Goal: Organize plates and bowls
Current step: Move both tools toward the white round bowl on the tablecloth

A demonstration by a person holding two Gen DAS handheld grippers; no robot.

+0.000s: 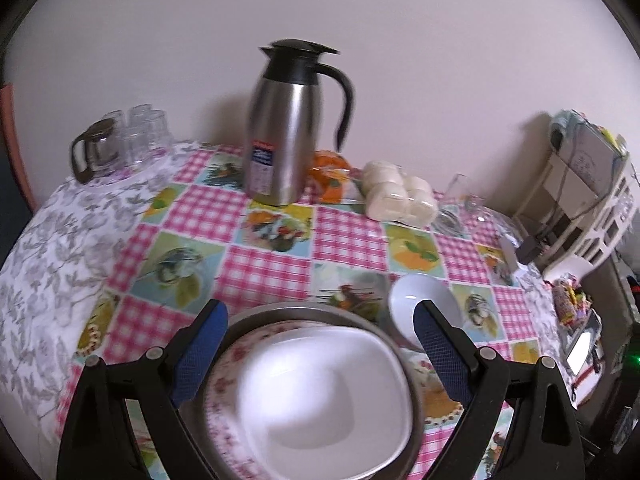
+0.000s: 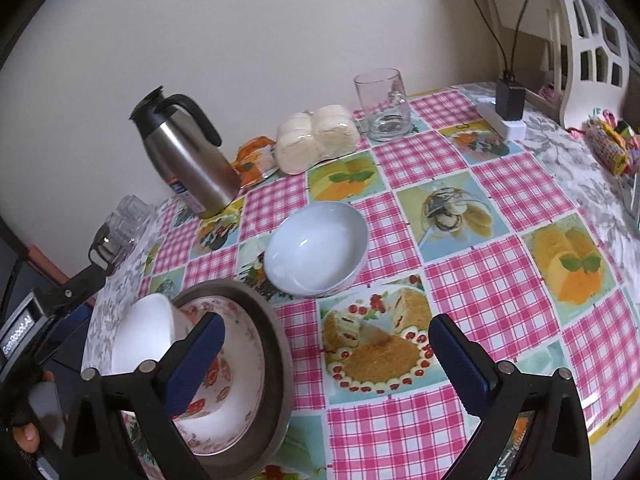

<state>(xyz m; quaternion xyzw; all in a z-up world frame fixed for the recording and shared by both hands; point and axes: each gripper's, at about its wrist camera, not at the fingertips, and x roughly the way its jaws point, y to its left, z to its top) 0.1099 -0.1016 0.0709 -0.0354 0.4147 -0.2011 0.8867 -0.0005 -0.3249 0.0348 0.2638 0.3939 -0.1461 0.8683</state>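
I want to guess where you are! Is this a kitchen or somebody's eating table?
Probably a dining table at home, against a wall. It has a food-print tablecloth, a steel thermos jug, wrapped buns, and stacked dishes beside a white bowl.

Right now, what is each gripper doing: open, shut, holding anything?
Left gripper: jaws open, holding nothing, above the white square plate.
Right gripper: jaws open, holding nothing; white bowl lies ahead.

steel flask [image 1: 286, 128] | bun pack [image 1: 400, 194] | glass mug [image 2: 383, 105] | tumblers [image 1: 140, 136] far left corner
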